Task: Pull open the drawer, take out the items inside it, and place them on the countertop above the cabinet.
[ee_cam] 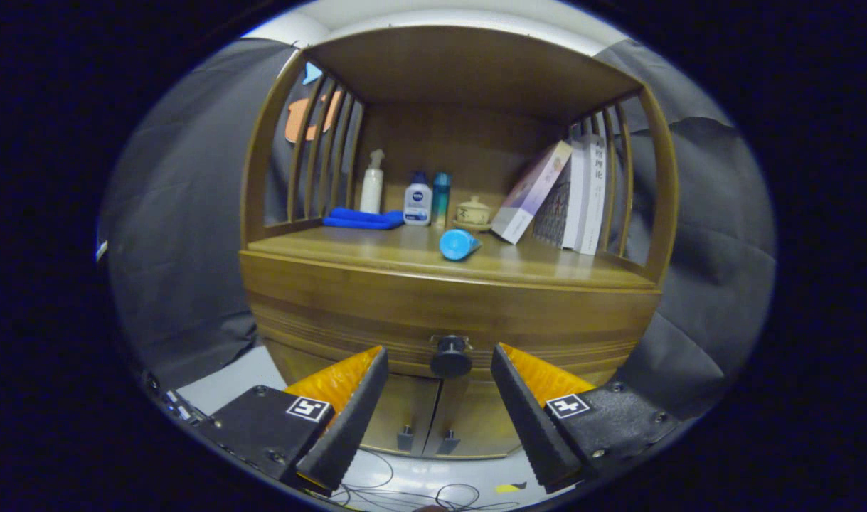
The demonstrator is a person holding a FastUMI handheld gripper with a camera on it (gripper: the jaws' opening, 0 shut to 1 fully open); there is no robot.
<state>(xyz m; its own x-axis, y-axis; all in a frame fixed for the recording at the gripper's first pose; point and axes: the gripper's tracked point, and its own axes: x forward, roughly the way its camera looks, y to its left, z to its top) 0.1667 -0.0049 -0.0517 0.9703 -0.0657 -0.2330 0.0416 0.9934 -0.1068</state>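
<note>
A wooden cabinet stands ahead of me. Its drawer front (348,306) is pushed in flush, with a dark round knob (451,357) at its middle. My gripper (440,355) is open, its fingers (365,398) spread to either side of the knob, which sits between the tips without touching them. Above the drawer lies the countertop (547,267). A blue tube (459,244) rests on its side near the countertop's front. What the drawer holds is hidden.
At the back of the countertop are a white spray bottle (371,186), a folded blue cloth (362,218), two small bottles (426,199), a ceramic jar (473,212) and leaning books (568,195). Below the drawer are two cabinet doors (412,419). Cables (419,491) lie on the floor.
</note>
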